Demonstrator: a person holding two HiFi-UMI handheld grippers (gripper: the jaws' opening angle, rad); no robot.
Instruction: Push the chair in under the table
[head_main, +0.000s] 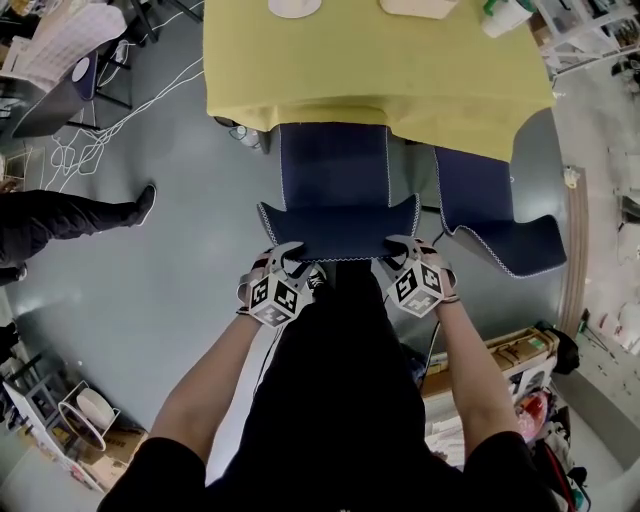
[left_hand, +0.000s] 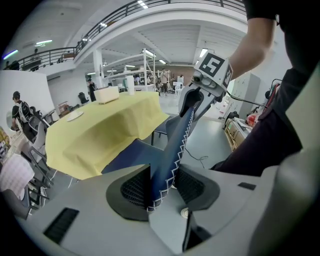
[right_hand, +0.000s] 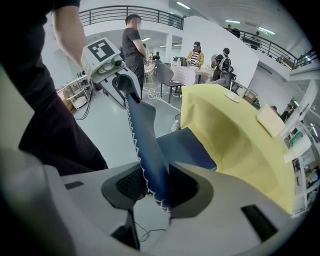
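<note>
A dark blue chair (head_main: 336, 182) with white zigzag stitching stands partly under the table with the yellow cloth (head_main: 370, 55). Its backrest top edge (head_main: 338, 238) faces me. My left gripper (head_main: 285, 258) is shut on the backrest's left end, with the padded edge (left_hand: 167, 160) pinched between both pads. My right gripper (head_main: 403, 250) is shut on the right end of the same backrest (right_hand: 150, 160). Each gripper shows in the other's view, the right gripper (left_hand: 196, 100) and the left gripper (right_hand: 122, 82), holding the far end of the edge.
A second blue chair (head_main: 495, 220) stands to the right, also partly under the table. A person's leg and shoe (head_main: 70, 215) are at the left. Cables (head_main: 100, 130) lie on the grey floor. Boxes (head_main: 510, 355) and a small rack (head_main: 75, 415) sit near my feet.
</note>
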